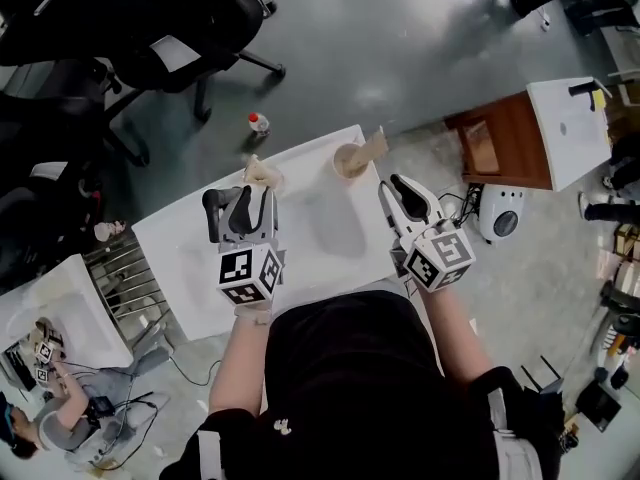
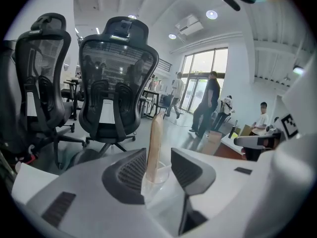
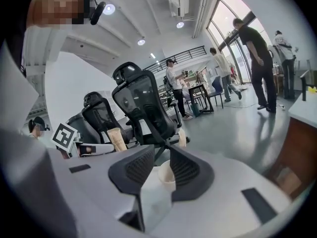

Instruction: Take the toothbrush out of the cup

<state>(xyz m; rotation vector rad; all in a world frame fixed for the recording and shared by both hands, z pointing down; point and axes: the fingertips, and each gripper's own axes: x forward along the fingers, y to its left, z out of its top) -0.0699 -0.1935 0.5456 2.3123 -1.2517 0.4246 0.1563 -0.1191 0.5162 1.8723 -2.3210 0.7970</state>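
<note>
Risk 1: left gripper (image 2: 157, 155) straddles the clear cup (image 2: 159, 181). If we close here, we pinch the cup wall, not the toothbrush (image 2: 155, 143), and may tip the cup.
Risk 2: nothing pins the cup, so a pull on the handle may carry it along.
Left jaws: spread wide, pressing nothing.
Right jaws: right gripper (image 3: 162, 155) narrowly apart, empty, short of the second cup (image 3: 167, 175).
Clear cup: 1 toothbrush, upright, near the desk (image 1: 330, 230) far edge.
Second cup: 1 beige piece (image 1: 375, 146) leaning out; we can't identify it.

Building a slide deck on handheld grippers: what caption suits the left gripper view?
Left gripper, jaws open, facing a clear cup with a beige toothbrush standing in it; office chairs behind.
</note>
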